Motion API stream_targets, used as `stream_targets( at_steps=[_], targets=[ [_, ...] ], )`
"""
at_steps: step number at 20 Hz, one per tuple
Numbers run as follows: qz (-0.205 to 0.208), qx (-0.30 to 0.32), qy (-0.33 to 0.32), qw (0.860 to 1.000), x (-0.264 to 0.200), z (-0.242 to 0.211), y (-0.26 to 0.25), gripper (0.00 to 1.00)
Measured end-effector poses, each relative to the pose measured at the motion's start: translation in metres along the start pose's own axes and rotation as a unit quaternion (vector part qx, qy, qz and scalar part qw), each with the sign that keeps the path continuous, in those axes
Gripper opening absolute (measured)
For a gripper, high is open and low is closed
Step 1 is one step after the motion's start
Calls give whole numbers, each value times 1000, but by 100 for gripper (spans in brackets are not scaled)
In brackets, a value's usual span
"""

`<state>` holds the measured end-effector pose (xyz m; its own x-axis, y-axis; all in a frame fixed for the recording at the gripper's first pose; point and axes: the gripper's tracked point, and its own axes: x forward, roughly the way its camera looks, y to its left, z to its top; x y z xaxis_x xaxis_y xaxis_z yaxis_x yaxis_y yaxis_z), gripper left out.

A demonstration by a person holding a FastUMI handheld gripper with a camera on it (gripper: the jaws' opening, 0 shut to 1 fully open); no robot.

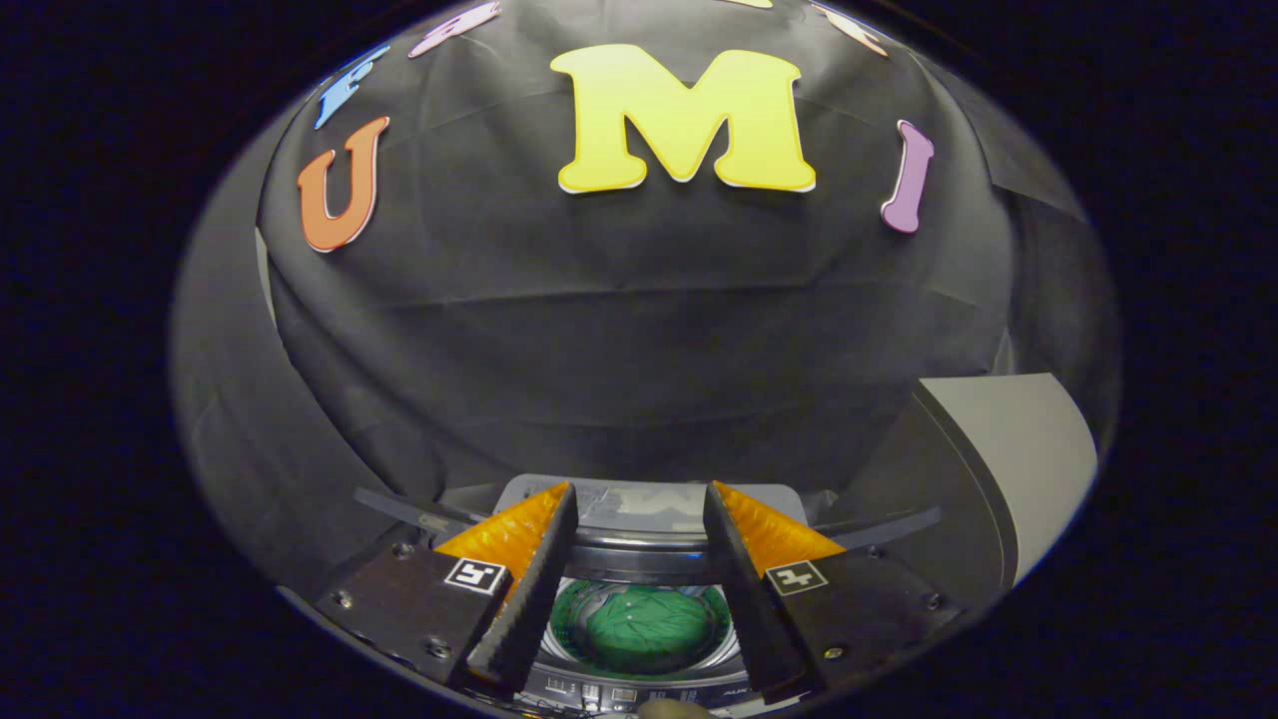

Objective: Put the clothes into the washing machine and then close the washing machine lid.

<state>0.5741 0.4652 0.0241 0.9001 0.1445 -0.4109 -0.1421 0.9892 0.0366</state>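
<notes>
Gripper view, looking forward along the two fingers toward the black cloth wall of the booth. The gripper (639, 499) stands with its fingers spread wide and holds nothing; the gap between them is open from base to tip. Each finger (529, 589) carries a small square marker on its mount.

Below the fingers, and seen through the gap between them, lies the washing machine (639, 524), a top-loading unit viewed from above. Its round drum opening sits between the finger bases. Inside the drum rests the clothes (639, 627), a green, crumpled bundle with fine pale creases across its surface. The bundle lies apart from both fingers, lower than them, and fills most of the visible drum floor. It is a rounded heap, slightly wider across the gap than along it, so no clear long axis or pointing direction can be told.

The lid (639, 499) of the machine stands raised beyond the drum, between the fingertips, its grey, glossy face turned toward the camera. A control strip (619, 691) runs along the near edge of the machine. A pale grey panel (1028, 459) stands to the right, beside the machine.
</notes>
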Motion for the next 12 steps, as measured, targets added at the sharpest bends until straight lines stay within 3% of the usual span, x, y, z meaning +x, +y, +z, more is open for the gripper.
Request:
stream_targets(
  at_steps=[5, 12],
  targets=[
    [1, 0, 32, 1000, 2, -6, -2, 80],
    [4, -11, 72, 997, 3, -51, -3, 83]
  ],
)
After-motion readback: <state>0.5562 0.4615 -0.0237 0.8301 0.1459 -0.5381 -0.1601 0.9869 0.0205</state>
